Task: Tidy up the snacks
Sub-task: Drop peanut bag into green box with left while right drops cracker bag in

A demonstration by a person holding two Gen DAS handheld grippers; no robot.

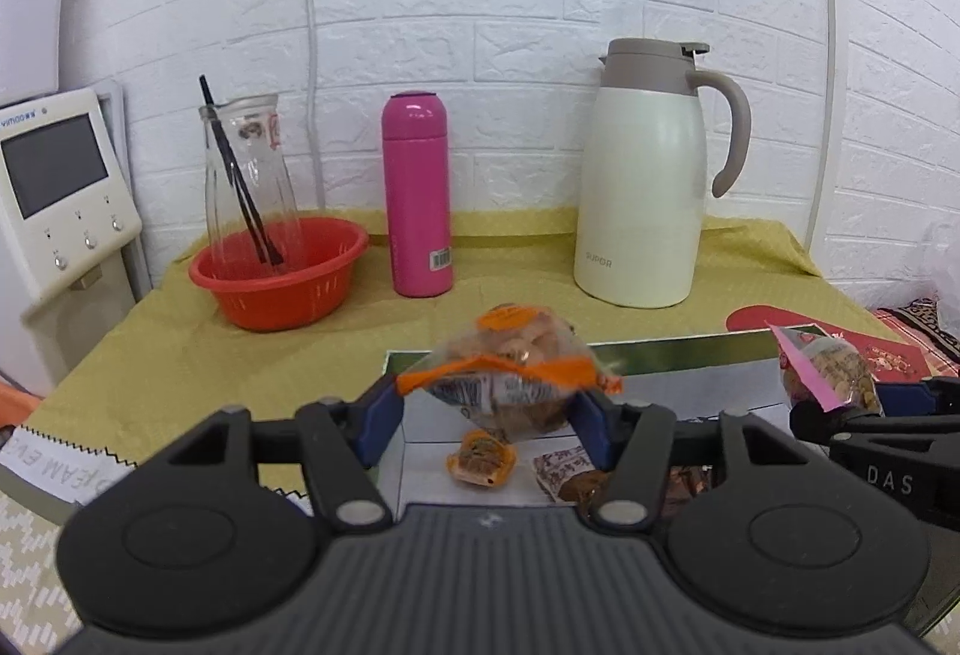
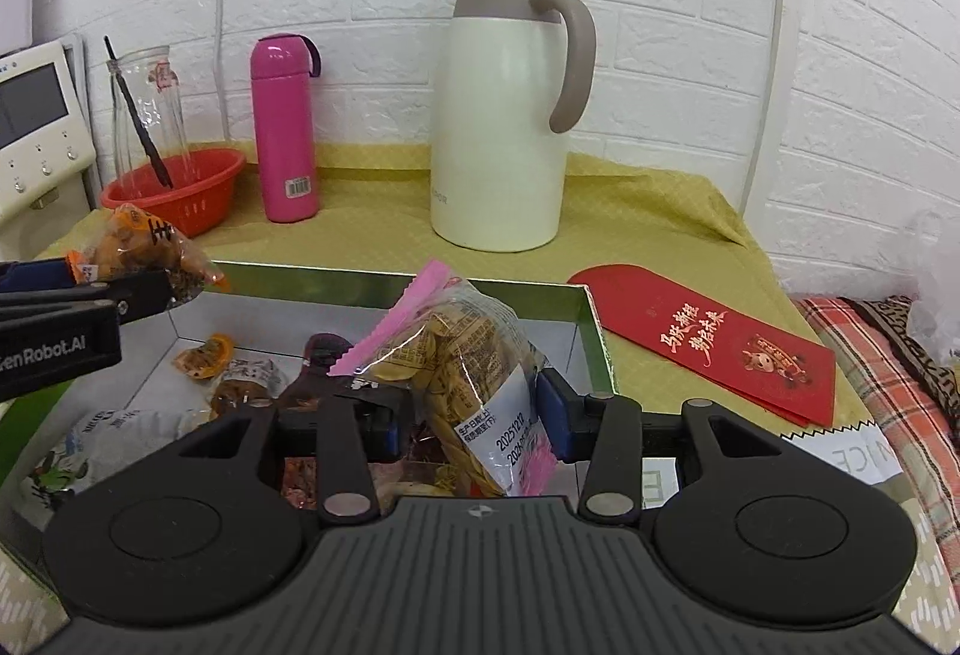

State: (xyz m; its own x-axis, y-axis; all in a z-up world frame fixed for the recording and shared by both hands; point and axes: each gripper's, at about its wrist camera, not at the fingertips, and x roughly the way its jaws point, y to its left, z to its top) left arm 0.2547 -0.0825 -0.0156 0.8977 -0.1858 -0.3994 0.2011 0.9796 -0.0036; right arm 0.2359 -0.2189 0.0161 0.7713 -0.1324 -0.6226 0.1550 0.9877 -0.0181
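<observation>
An open box [image 2: 591, 331] with a shiny green rim and pale inside walls sits on the yellow-green cloth [image 2: 648, 211] covering the surface, and it serves as the marker for everything here. Several small wrapped snacks [image 2: 204, 355] lie loose on its floor. Above the box's left part, the left gripper [image 1: 489, 415] has its jaws partly open but pressed against the two sides of an orange-trimmed snack packet [image 1: 510, 373], which hangs clear of the box floor. Above the box's right part, the right gripper [image 2: 474, 415] stands wider, its jaws closed on a clear pink-edged snack bag [image 2: 462, 373] with a white date label, tilted upward. Neither packet touches the other.

Behind the box stands a cream thermal jug [image 2: 501, 114] with a taupe handle; behind and to its left a pink flask [image 2: 282, 126], and further left a red basket [image 2: 177, 187] with a glass bottle [image 2: 147, 108] standing in it. To the right of the box a red envelope [image 2: 714, 343] lies flat on the cloth.
</observation>
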